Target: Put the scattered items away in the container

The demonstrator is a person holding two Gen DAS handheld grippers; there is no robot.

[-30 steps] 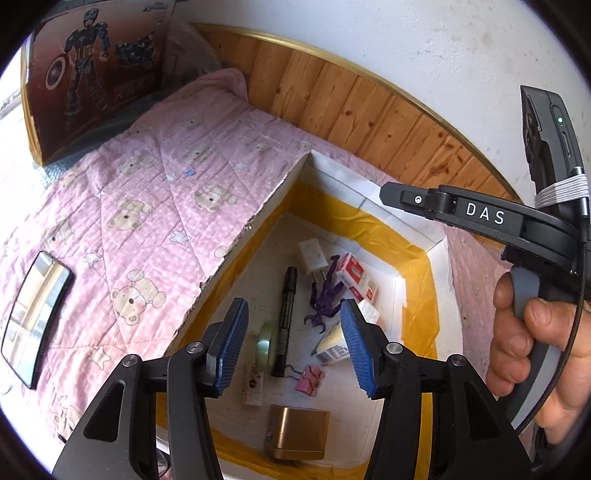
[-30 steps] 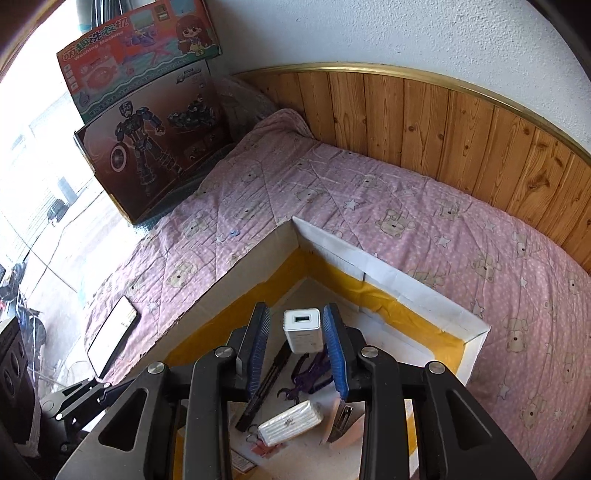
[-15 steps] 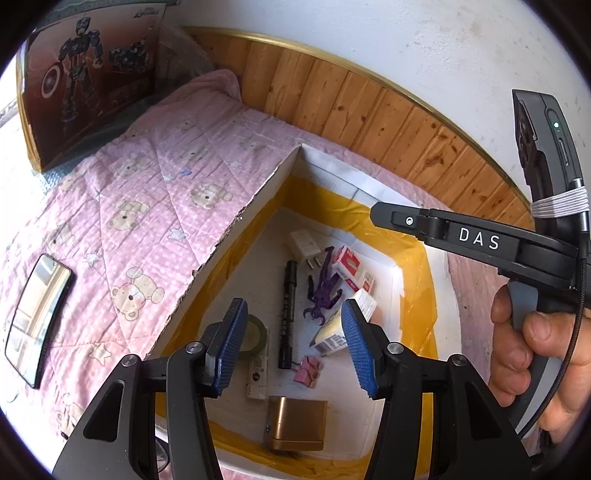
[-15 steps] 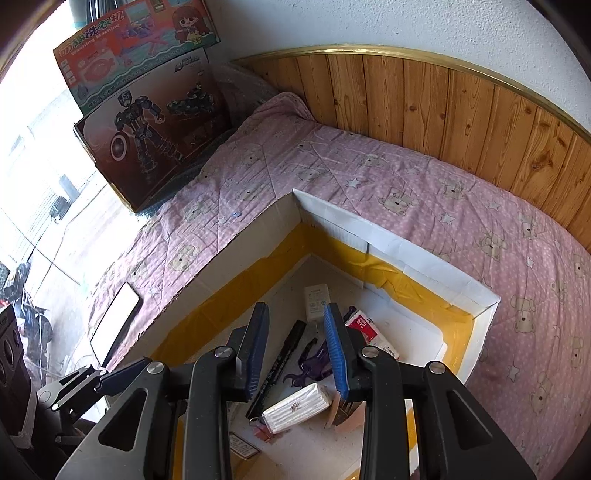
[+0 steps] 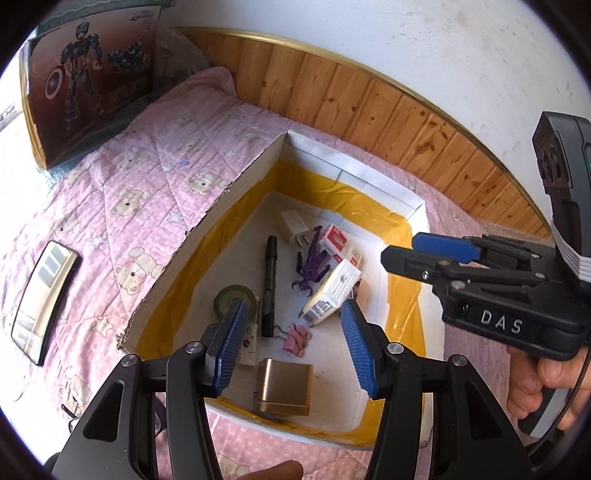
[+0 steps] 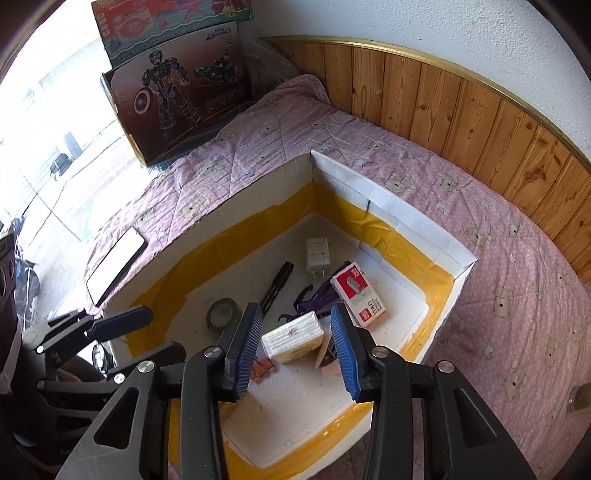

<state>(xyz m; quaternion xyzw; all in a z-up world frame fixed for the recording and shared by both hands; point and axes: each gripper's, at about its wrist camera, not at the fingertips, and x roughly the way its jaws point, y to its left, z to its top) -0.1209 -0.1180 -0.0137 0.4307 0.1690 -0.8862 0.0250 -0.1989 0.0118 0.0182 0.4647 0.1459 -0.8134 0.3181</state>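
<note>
A pink teddy-print quilt (image 6: 369, 155) covers the bed; wood panelling (image 6: 461, 110) at two o'clock beneath a white wall (image 6: 443, 33); bright window (image 6: 48, 122) at nine.

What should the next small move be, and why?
Probably send the empty, open left gripper to the phone: it lies on the quilt outside the box, while the right gripper, jaws opening, is empty above the charger inside.

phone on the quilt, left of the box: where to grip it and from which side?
Grip the phone across its narrow width, pads on the two long edges near the middle, coming from above. It lies flat and thin on the soft quilt, screen up, so no face can be pinched; pressing into the quilt should let the fingers get under the edges. The left gripper, open and empty, looks nearer to it.
</note>
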